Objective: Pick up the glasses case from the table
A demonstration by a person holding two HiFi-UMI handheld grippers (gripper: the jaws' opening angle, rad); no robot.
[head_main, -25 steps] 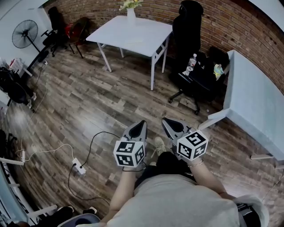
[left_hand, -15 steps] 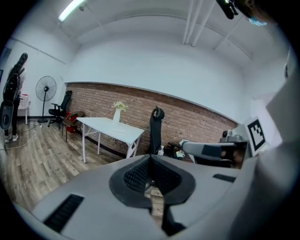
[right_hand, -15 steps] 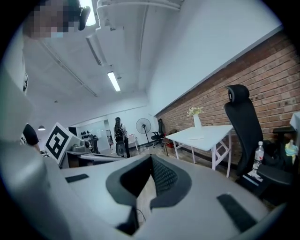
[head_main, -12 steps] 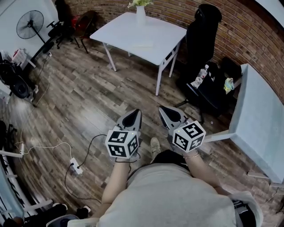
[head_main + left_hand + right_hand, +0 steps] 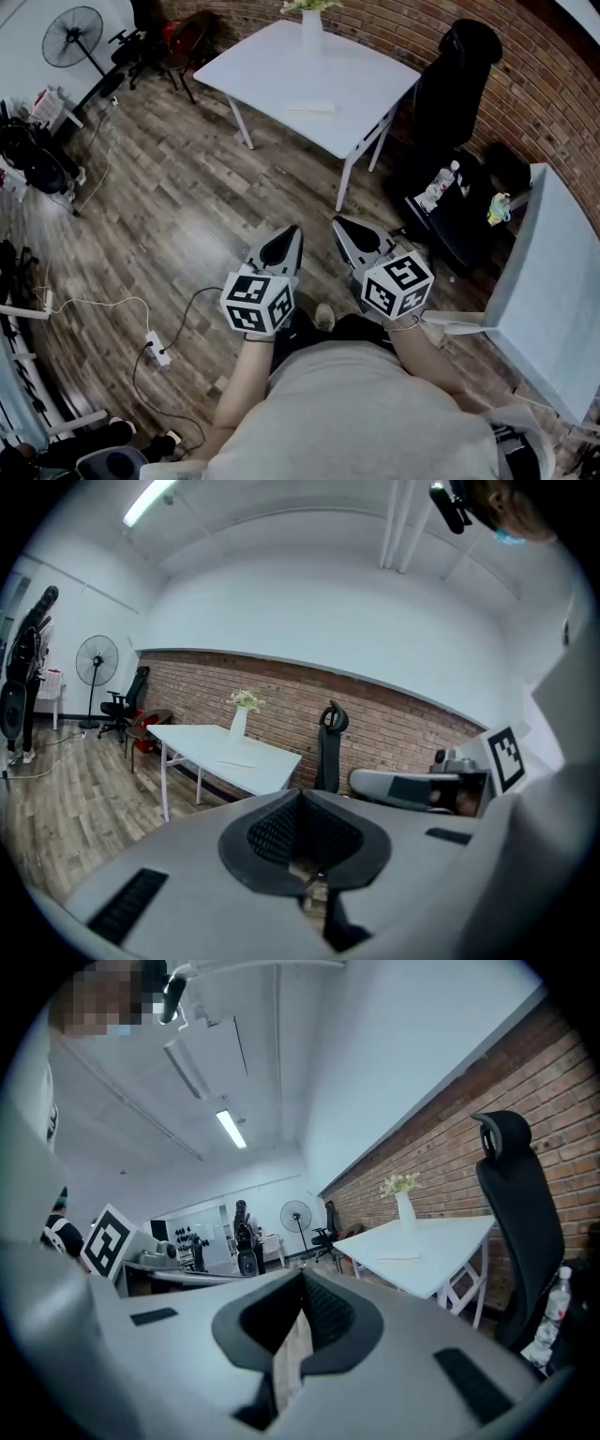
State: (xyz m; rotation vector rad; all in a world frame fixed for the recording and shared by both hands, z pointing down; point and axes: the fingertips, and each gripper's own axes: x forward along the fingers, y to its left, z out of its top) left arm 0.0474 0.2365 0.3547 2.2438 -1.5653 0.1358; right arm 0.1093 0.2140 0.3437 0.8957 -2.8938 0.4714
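Both forearms reach forward from the person's chest, side by side and bare to the wrist, each topped by a cube with black-and-white square markers. The left gripper [image 5: 293, 234] and the right gripper [image 5: 339, 227] point towards the white table [image 5: 272, 70], tilted slightly below level, and hang over the plank floor [image 5: 187, 206] well short of the table's near corner. Each gripper is a smooth grey wedge ending in dark ribbed pads. On both, the jaws are pressed together with nothing between them. The case [image 5: 309, 108] lies flat on the table, near the middle of the top. It is a thin, pale oblong that hardly stands out from the matte white surface. A slim white vase [image 5: 312, 19] of flowers stands at the table's far edge, against the red brick wall [image 5: 553, 84]. A tall black chair [image 5: 459, 66] stands just beside the table's right end.
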